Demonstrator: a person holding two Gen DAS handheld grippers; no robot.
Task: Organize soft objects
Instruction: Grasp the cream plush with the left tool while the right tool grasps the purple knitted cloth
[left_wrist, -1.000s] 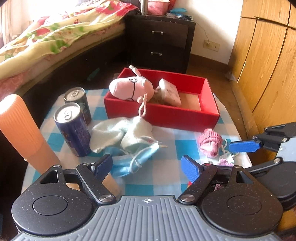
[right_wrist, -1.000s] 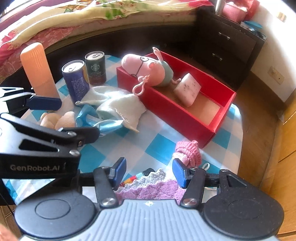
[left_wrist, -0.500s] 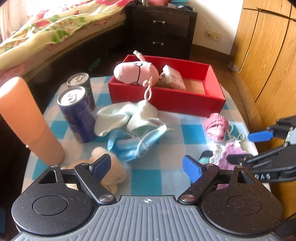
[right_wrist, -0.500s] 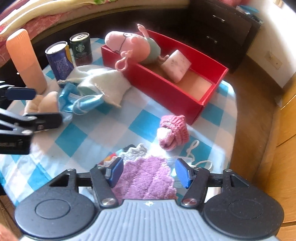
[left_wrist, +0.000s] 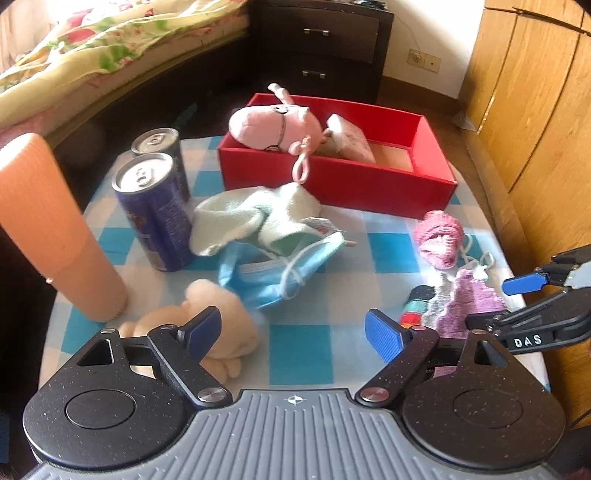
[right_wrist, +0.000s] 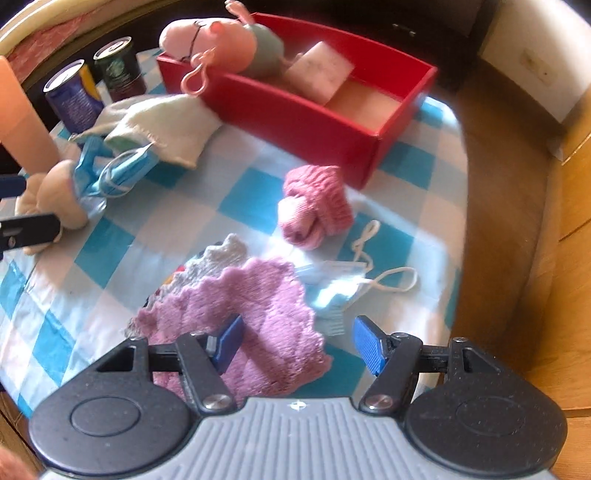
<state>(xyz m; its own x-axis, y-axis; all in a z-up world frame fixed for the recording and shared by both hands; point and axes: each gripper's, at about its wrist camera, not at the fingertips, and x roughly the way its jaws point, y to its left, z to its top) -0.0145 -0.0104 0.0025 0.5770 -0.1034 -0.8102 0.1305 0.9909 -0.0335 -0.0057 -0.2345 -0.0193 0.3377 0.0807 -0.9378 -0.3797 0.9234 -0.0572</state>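
Left wrist view, sweeping from the left: an orange ribbed cylinder (left_wrist: 55, 229) stands upright well out to the left of the left gripper (left_wrist: 291, 330), with two drink cans (left_wrist: 157, 206) beyond it, one behind the other. A beige plush toy (left_wrist: 218, 325) lies just ahead of the left fingertip, partly hidden by it. Straight ahead, past the gap between the fingers, a blue face mask (left_wrist: 280, 266) lies crumpled under a pale green cloth (left_wrist: 255, 218). Farther on sits the red box (left_wrist: 340, 181), holding a pink pig plush (left_wrist: 277, 125) and a small white block (left_wrist: 351, 138). To the right, a pink knitted piece (left_wrist: 439, 236) rests on the blue-checked tablecloth (left_wrist: 303, 354), and nearer lies a purple crocheted cloth (left_wrist: 472, 302) with a multicoloured bit beside it. The left gripper's jaws stand wide apart with nothing between them.

Right wrist view: the right gripper (right_wrist: 297, 345) hangs over the purple crocheted cloth (right_wrist: 258, 314), its left fingertip (right_wrist: 229, 341) on or just above the fabric and its right one over bare tablecloth. Its jaws have just been opening; the cloth's edge lies between them but the pads do not press it. A second face mask (right_wrist: 332, 291) with white loops lies just ahead to the right, the pink knitted piece (right_wrist: 314, 210) beyond it, and the red box (right_wrist: 306, 110) farther still.
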